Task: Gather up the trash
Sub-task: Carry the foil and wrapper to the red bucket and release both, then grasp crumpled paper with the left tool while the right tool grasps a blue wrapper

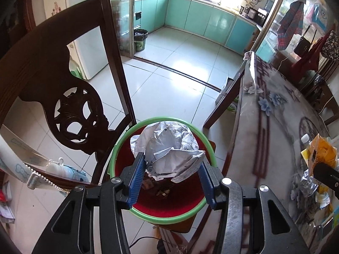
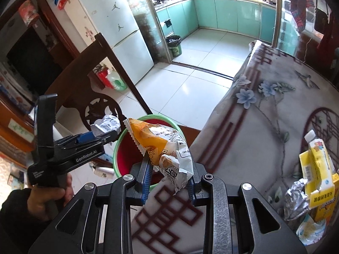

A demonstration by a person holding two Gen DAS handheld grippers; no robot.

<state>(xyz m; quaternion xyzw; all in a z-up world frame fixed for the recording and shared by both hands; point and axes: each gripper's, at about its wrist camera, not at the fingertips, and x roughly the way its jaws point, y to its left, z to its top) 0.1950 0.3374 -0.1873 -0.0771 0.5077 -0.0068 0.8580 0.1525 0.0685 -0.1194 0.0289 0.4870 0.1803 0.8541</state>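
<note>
A red bin with a green rim (image 1: 161,217) stands on a chair beside the table; it also shows in the right wrist view (image 2: 115,154). My left gripper (image 1: 172,160) is shut on a crumpled white paper ball (image 1: 167,148) and holds it right above the bin's opening. In the right wrist view the left gripper (image 2: 101,134) shows with the paper (image 2: 109,122). My right gripper (image 2: 169,169) is shut on an orange and white snack wrapper (image 2: 163,146), over the table edge next to the bin.
A dark carved wooden chair back (image 1: 63,80) rises left of the bin. The flowered tablecloth table (image 2: 264,127) holds a yellow carton (image 2: 317,169), crumpled foil (image 2: 296,199) and a plastic wrapper (image 2: 309,232). A second dark bin (image 1: 140,39) stands by the kitchen doorway.
</note>
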